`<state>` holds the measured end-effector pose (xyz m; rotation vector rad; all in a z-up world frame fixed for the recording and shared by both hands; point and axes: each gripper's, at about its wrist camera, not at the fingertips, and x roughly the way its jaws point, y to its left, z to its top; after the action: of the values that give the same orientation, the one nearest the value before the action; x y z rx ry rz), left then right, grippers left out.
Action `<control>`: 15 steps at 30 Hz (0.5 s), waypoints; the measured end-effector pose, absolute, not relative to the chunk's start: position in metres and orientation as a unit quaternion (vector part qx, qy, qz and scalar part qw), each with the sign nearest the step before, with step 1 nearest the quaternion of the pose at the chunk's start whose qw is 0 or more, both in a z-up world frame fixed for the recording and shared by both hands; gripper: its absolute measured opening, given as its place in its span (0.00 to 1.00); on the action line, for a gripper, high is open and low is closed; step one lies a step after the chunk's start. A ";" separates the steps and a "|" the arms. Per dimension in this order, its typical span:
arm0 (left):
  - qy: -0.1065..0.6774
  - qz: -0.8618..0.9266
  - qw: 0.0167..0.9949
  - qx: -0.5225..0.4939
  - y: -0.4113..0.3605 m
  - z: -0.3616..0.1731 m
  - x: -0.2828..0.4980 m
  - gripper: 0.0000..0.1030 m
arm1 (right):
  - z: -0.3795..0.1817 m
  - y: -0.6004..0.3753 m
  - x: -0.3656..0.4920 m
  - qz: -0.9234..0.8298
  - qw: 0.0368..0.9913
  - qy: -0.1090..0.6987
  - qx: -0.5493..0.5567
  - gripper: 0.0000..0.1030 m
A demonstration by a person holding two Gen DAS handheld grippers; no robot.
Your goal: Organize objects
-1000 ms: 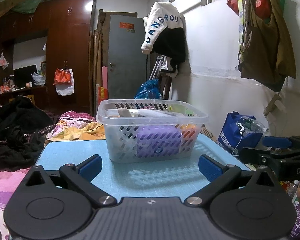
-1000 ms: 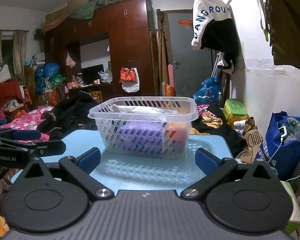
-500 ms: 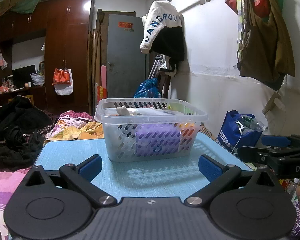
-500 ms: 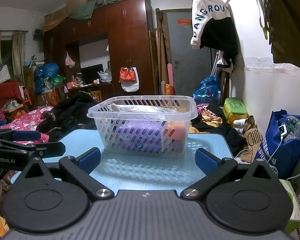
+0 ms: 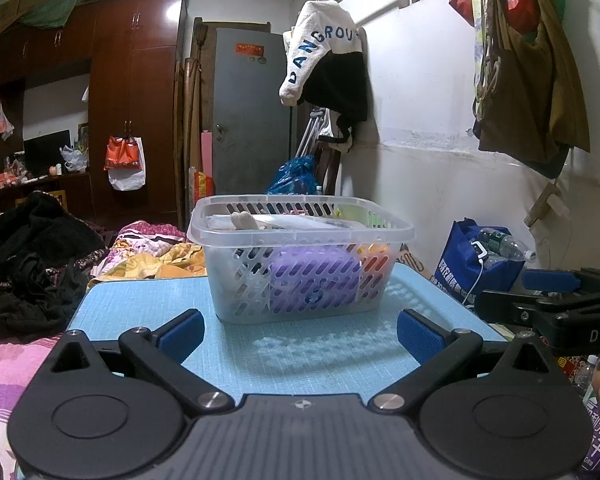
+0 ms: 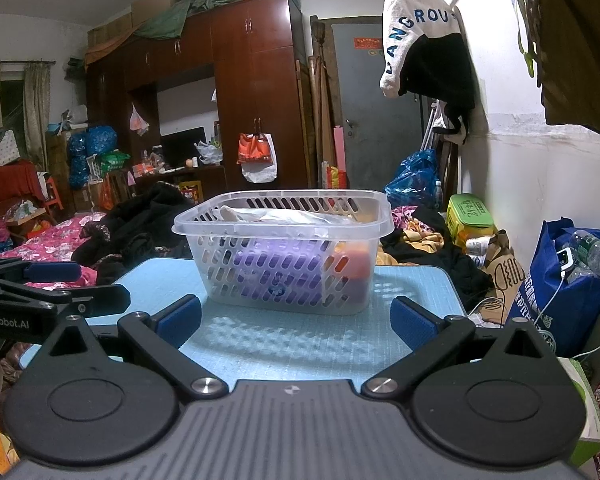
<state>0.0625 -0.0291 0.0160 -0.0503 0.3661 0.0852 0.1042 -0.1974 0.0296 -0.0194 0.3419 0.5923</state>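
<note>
A clear slotted plastic basket (image 5: pixel 236 296) stands on a light blue table (image 5: pixel 140 304); it also shows in the right wrist view (image 6: pixel 220 264). It holds a purple item (image 5: pixel 314 284), an orange item (image 6: pixel 356 264) and white things on top. My left gripper (image 5: pixel 300 332) is open and empty, just short of the basket. My right gripper (image 6: pixel 294 320) is open and empty, also short of it. The right gripper shows at the right edge of the left wrist view (image 5: pixel 552 296), the left gripper at the left edge of the right wrist view (image 6: pixel 40 292).
A blue bag with a bottle (image 5: pixel 476 264) stands right of the table by the white wall. Dark clothes and bedding (image 5: pixel 32 264) lie to the left. A brown wardrobe (image 5: pixel 136 100) and a grey door (image 5: pixel 248 112) stand behind. A green box (image 6: pixel 470 212) sits at the back right.
Both grippers have drawn back slightly from the basket, which looks a little smaller and farther. Both stay open and empty.
</note>
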 end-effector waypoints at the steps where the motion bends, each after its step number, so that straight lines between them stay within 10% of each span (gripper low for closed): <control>1: 0.181 0.042 0.982 -0.025 -0.029 0.017 0.063 1.00 | 0.030 -0.197 0.104 0.290 0.942 0.167 -0.010 1.00; 15: 0.182 0.041 0.982 -0.023 -0.031 0.016 0.064 1.00 | 0.029 -0.198 0.105 0.290 0.942 0.168 -0.009 1.00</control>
<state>0.0638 -0.0312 0.0156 -0.0469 0.3654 0.0825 0.1050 -0.1984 0.0286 -0.0180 0.3436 0.5906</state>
